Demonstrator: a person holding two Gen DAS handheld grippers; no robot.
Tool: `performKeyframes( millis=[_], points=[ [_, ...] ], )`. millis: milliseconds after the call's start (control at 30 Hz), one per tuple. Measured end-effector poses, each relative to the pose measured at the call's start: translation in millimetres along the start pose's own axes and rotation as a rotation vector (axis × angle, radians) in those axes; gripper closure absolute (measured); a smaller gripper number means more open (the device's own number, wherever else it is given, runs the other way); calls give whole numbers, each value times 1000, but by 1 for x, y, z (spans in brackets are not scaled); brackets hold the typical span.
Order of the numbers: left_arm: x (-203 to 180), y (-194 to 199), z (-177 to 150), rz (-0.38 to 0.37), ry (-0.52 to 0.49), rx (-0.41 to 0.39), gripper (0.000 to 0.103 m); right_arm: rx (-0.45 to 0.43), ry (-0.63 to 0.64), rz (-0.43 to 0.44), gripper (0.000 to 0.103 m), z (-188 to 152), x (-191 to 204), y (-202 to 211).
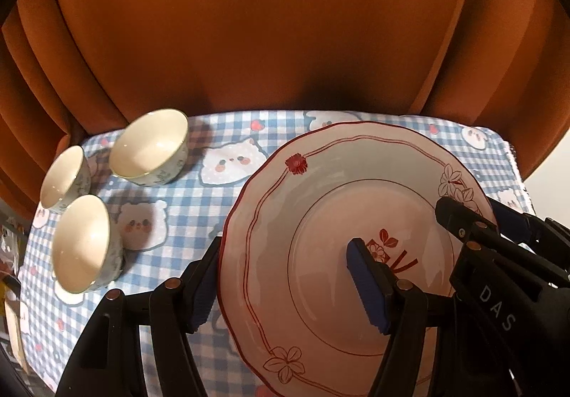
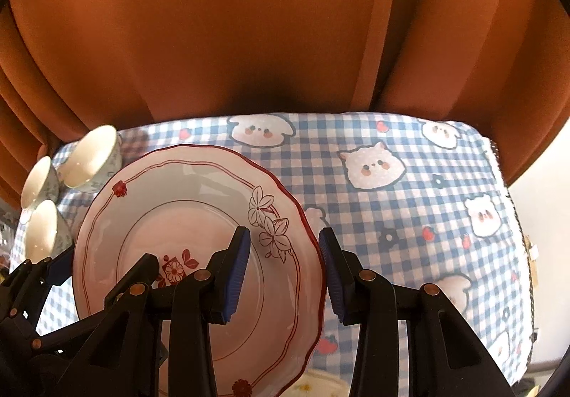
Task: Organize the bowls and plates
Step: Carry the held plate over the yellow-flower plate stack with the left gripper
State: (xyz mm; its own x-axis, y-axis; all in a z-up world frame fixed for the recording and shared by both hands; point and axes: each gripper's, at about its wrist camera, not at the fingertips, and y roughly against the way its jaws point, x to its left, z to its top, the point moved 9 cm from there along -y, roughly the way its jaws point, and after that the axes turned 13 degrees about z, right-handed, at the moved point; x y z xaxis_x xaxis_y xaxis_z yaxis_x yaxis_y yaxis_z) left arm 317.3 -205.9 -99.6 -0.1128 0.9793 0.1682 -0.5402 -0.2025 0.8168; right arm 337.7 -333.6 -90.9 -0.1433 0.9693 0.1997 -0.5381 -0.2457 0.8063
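A white plate (image 1: 320,190) with a scalloped red rim and flower prints hangs above the checked tablecloth, gripped from both sides. My left gripper (image 1: 285,247) is shut on its left rim, one pad on the plate's face and the other outside the edge. On the opposite rim my right gripper (image 2: 285,236) is shut the same way; it also shows as a black jaw (image 1: 477,219) in the left wrist view. Three cream bowls stand together at the table's far left: one (image 1: 149,147) at the back, one (image 1: 64,176) beside it and one (image 1: 82,240) nearest.
The table (image 2: 409,219) wears a blue-and-white checked cloth with animal faces. An orange curtain (image 2: 249,41) hangs right behind its far edge. The cloth's right edge (image 2: 513,219) drops off beside a pale wall. A pale flowered item (image 2: 320,384) peeks in at the bottom.
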Motion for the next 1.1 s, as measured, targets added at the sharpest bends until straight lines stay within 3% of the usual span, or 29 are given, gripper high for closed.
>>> performKeyframes(
  millis=[367, 667, 1100],
  points=[
    [9, 47, -24, -52, -43, -54, 34, -59, -24, -54, 59, -27, 19, 61],
    [0, 70, -52, -75, -84, -52, 34, -55, -51, -75, 59, -62, 14, 91],
    [-50, 69, -109, -57, -92, 35, 34, 9, -56, -43, 59, -120, -32, 98]
  ],
)
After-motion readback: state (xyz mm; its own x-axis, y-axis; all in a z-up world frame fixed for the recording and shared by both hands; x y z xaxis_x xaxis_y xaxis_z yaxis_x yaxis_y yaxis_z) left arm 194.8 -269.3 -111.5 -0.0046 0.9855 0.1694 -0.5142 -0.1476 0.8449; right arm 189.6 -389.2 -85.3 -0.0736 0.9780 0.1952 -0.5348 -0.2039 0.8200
